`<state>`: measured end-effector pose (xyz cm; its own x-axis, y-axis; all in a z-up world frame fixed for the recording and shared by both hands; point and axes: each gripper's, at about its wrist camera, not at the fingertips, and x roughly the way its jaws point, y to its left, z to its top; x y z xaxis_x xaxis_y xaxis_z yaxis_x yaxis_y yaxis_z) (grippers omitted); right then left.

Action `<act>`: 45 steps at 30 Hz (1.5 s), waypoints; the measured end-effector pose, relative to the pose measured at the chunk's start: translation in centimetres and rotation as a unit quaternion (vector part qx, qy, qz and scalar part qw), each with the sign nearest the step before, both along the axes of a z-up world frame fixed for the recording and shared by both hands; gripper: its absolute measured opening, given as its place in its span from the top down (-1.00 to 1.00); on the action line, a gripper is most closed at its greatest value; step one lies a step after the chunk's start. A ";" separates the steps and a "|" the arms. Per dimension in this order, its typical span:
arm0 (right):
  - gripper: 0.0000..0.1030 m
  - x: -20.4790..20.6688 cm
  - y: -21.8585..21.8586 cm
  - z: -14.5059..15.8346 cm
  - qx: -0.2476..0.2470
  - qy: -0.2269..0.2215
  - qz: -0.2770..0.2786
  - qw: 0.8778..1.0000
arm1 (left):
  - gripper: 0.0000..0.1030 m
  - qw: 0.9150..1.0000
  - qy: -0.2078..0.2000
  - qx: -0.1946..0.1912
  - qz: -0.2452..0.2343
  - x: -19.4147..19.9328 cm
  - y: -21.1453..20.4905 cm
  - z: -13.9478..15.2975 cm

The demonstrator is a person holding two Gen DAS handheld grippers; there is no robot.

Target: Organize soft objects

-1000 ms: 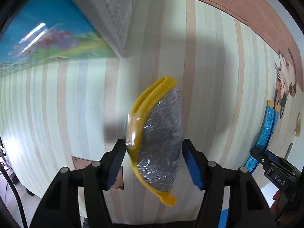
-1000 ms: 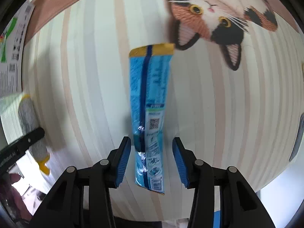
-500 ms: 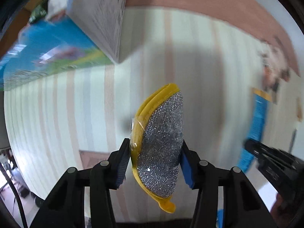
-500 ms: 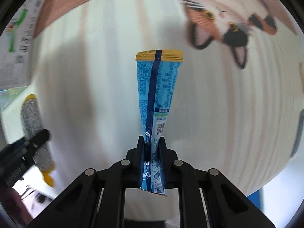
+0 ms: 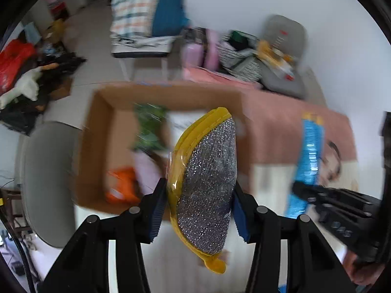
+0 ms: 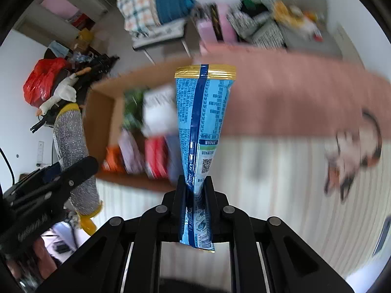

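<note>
My left gripper point(image 5: 199, 205) is shut on a silver glitter scouring pad with a yellow rim point(image 5: 207, 190), wrapped in clear film, held above the table. My right gripper point(image 6: 195, 190) is shut on the lower end of a blue snack packet with a gold top edge point(image 6: 204, 122), held upright. The packet also shows at the right of the left wrist view point(image 5: 306, 163), and the pad at the left of the right wrist view point(image 6: 72, 156). An open cardboard box point(image 5: 97, 146) stands ahead of both, holding several packets.
The table has a striped cloth point(image 6: 281, 183) with a pink border point(image 6: 281, 97) and a cat picture point(image 6: 352, 156). Behind the table are a chair with folded fabric point(image 5: 146, 24), cluttered bags point(image 5: 268, 56) and a red bag point(image 6: 44, 78) on the floor.
Both grippers have lifted and tilted up from looking down at the cloth to facing the box and room. The right gripper closed on the blue packet, the left on the pad.
</note>
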<state>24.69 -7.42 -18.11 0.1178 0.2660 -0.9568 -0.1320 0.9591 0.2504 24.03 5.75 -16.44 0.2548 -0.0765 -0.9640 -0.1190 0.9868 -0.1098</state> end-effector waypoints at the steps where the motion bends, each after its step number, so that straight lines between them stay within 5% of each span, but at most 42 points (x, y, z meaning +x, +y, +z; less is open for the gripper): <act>1: 0.74 1.5 1.3 0.2 -0.010 -0.005 0.002 1.000 | 0.10 1.000 0.011 0.008 0.012 1.5 2.4 -0.6; 5: 0.74 7.0 5.8 -0.9 -0.055 -0.003 0.008 0.998 | 0.10 0.998 0.052 0.017 0.035 4.5 8.9 -4.7; 8: 0.74 10.4 8.1 -4.7 -0.078 0.021 0.012 0.997 | 0.10 0.995 0.089 0.022 0.048 6.6 11.6 -8.7; 12: 0.74 13.2 8.5 -10.2 -0.105 0.047 0.017 0.993 | 0.10 0.990 0.133 0.018 0.053 8.0 12.9 -12.6; 19: 0.70 15.2 9.5 -15.4 -0.153 0.077 0.028 0.985 | 0.04 0.983 0.180 0.021 0.040 9.5 13.2 -15.7; 20: 0.62 15.3 9.6 -15.7 -0.155 0.081 0.029 0.984 | 0.04 0.981 0.189 0.018 0.039 9.6 13.1 -16.2; 23: -0.27 15.4 9.5 -15.8 -0.141 0.088 0.021 0.986 | -0.02 0.981 0.191 0.006 0.042 9.8 13.0 -16.8; 24: -0.39 15.3 9.6 -15.6 -0.136 0.087 0.021 0.987 | -0.24 0.981 0.187 0.003 0.041 9.9 13.0 -16.9; 26: -0.51 15.1 9.8 -15.4 -0.146 0.080 0.023 0.986 | -0.57 0.984 0.173 0.006 0.043 9.8 13.1 -16.4; 30: -0.64 14.8 9.6 -15.1 -0.142 0.086 0.018 0.986 | -0.87 0.987 0.158 0.009 0.041 9.6 13.2 -15.7; 37: -1.00 12.9 9.7 -14.5 -0.130 0.087 0.014 0.988 | -0.89 0.988 0.149 0.017 0.039 8.1 13.0 -15.1; 45: -1.00 9.6 9.5 -13.3 -0.126 0.079 0.004 0.989 | -0.89 0.989 0.136 0.030 0.042 5.5 12.3 -14.4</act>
<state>34.24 2.05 -31.42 -0.0396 0.0165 -0.9991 -0.1175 0.9928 0.0211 29.49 18.02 -30.82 -0.0107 -0.0076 -0.9999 -0.2176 0.9760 -0.0050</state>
